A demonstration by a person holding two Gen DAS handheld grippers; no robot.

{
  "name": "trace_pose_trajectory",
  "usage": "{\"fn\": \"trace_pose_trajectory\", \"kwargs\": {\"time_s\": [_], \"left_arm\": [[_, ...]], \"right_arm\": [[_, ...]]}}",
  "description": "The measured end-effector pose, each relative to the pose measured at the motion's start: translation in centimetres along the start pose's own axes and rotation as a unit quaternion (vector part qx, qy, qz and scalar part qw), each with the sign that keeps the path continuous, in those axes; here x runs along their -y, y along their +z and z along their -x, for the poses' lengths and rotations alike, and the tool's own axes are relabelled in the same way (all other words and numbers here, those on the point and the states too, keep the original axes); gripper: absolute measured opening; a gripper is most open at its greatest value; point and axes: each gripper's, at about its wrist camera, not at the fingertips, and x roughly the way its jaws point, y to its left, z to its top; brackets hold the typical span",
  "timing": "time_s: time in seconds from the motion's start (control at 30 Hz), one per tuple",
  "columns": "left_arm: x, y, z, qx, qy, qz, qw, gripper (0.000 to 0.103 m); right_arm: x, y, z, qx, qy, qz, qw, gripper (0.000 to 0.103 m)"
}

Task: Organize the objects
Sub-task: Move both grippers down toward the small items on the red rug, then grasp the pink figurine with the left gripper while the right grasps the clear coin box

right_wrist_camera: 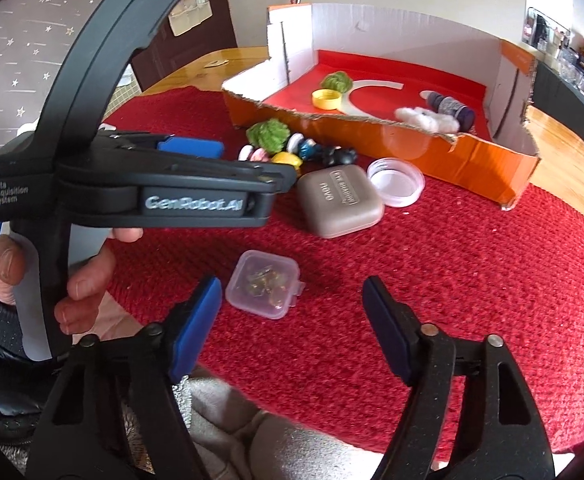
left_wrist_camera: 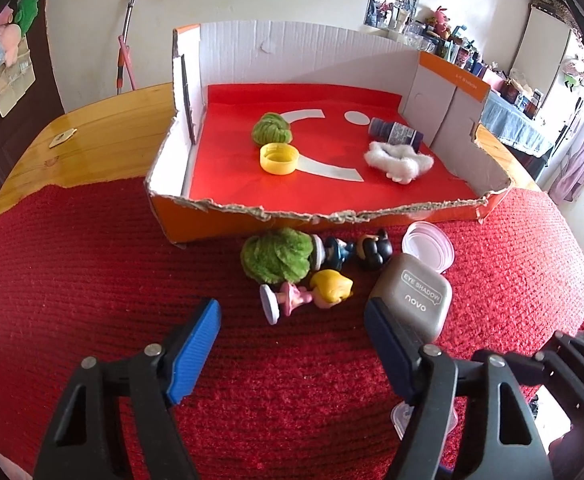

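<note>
1. Left wrist view, far left: bare wooden table (left_wrist_camera: pixel 92 136), then the red knitted mat (left_wrist_camera: pixel 92 272) my left gripper (left_wrist_camera: pixel 292 324) hangs over. Its jaws stand apart with nothing between the blue pads — only mat.
2. Just ahead of them lie a green pom-pom (left_wrist_camera: pixel 276 256), a pink figurine (left_wrist_camera: pixel 308 294) with a yellow head, a blue figurine (left_wrist_camera: pixel 336 250) and a black figurine (left_wrist_camera: pixel 374 254), bunched against the front wall of the cardboard box (left_wrist_camera: pixel 228 224).
3. To their right sits the grey eye-shadow case (left_wrist_camera: pixel 416 296), close beside my right-hand pad; I cannot tell if they touch. Beyond it lies a clear round lid (left_wrist_camera: pixel 428 246).
4. Inside the box, on its red lining: a small green pom-pom (left_wrist_camera: pixel 272 128), a yellow cap (left_wrist_camera: pixel 279 159), a white fluffy piece (left_wrist_camera: pixel 398 160) and a dark bottle (left_wrist_camera: pixel 396 132) on its side.
5. Right wrist view: at the left a hand (right_wrist_camera: pixel 80 280) grips the left tool's handle.
6. My right gripper (right_wrist_camera: pixel 292 320) is also parted and holds nothing; a small clear plastic box (right_wrist_camera: pixel 266 288) lies on the mat just ahead, nearer the left pad, untouched.
</note>
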Motion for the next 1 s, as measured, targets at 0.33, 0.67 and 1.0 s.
{"fn": "trace_pose_trajectory", "kwargs": {"time_s": [0.33,0.67,1.0], "left_arm": [[0.2,0.3,-0.5,0.000,0.003,0.003,1.0000,0.065],[0.3,0.2,-0.4,0.003,-0.004,0.001,1.0000,0.038],[0.2,0.2,-0.3,0.003,-0.005,-0.001,1.0000,0.037]], "right_arm": [[-0.8,0.0,-0.8,0.002,-0.010,0.017,1.000,0.052],[0.5,0.1,-0.6,0.013,-0.032,0.007,0.999,0.040],[2.1,0.4,0.1,0.021,-0.043,-0.013,0.999,0.040]]}}
